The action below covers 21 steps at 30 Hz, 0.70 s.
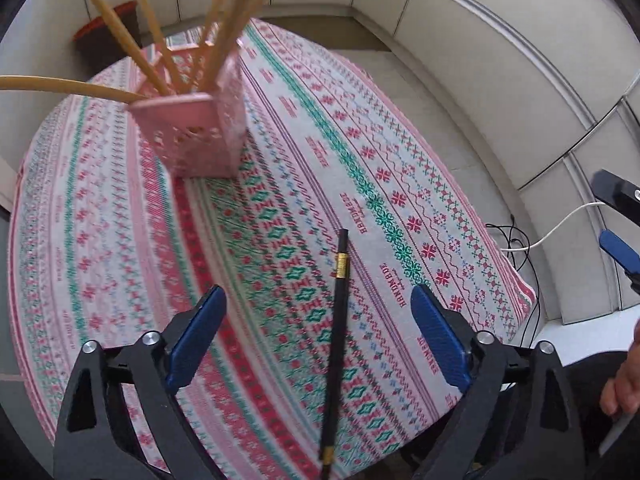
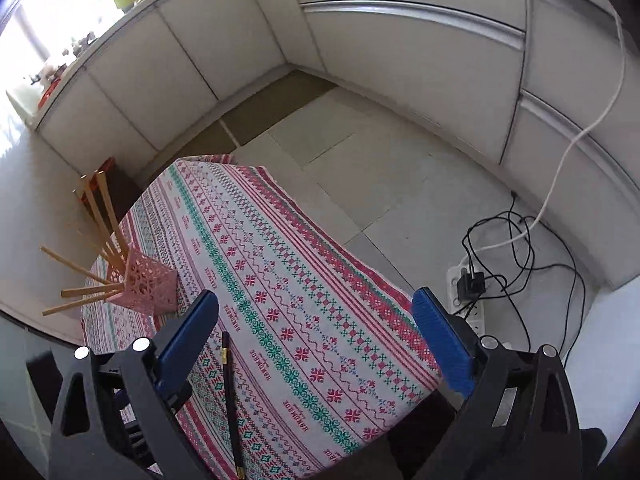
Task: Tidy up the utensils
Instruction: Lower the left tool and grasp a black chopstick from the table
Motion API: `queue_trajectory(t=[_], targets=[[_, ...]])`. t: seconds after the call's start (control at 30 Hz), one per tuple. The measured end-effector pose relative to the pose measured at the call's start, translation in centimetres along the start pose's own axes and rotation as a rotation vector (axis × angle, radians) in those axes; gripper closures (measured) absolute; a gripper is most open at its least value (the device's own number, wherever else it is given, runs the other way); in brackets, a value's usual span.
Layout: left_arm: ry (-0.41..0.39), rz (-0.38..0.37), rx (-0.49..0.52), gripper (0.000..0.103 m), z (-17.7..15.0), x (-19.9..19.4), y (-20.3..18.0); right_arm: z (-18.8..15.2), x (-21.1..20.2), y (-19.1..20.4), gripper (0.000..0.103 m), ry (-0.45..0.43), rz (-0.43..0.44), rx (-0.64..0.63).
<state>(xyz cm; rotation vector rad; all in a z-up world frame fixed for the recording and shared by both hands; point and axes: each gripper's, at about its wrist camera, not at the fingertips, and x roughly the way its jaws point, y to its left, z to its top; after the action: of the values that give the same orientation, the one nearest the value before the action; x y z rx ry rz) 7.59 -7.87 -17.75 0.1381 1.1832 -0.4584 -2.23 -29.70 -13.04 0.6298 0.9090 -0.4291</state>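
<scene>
A black chopstick [image 1: 338, 336] with gold bands lies on the patterned tablecloth [image 1: 280, 240], between the open fingers of my left gripper [image 1: 320, 320], which hovers above it and is empty. A pink perforated holder [image 1: 200, 132] stands at the far left of the table with several wooden chopsticks [image 1: 120, 36] sticking out of it. In the right wrist view the black chopstick [image 2: 231, 400] lies near the left finger of my right gripper [image 2: 316, 332], which is open and empty above the table's near edge. The holder [image 2: 150, 286] stands at the left.
White cabinets [image 2: 400, 60] line the far walls. A power strip [image 2: 470, 300] with black and white cables lies on the tiled floor to the right of the table. A dark stool with a red rim [image 1: 106, 36] stands behind the table. A person's hand [image 1: 624, 380] shows at right.
</scene>
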Motion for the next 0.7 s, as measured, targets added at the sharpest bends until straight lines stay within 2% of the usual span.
queue_trajectory(t=[0.1, 0.27, 0.43, 0.5, 0.63, 0.7], targets=[[0.041, 0.013, -0.023, 0.034, 0.6, 2.6, -0.8, -0.3, 1.3, -0.8, 0.008, 0.074, 0.025, 0.026], [0.054, 0.021, -0.060, 0.040, 2.2, 4.9, -1.5, -0.6, 2.5, -1.6, 0.008, 0.154, 0.059, 0.049], [0.096, 0.051, -0.070, 0.051, 3.2, 7.2, -1.9, -0.7, 3.4, -1.8, 0.008, 0.191, 0.029, 0.032], [0.073, 0.088, -0.052, 0.054, 3.4, 7.4, -2.2, -0.7, 3.6, -1.9, 0.008, 0.204, 0.029, 0.028], [0.062, 0.110, -0.060, 0.058, 3.8, 7.6, -2.1, -0.7, 4.2, -1.9, 0.008, 0.230, 0.025, 0.024], [0.061, 0.132, -0.049, 0.065, 4.2, 8.1, -2.1, -0.8, 4.4, -2.0, 0.008, 0.244, 0.031, 0.029]])
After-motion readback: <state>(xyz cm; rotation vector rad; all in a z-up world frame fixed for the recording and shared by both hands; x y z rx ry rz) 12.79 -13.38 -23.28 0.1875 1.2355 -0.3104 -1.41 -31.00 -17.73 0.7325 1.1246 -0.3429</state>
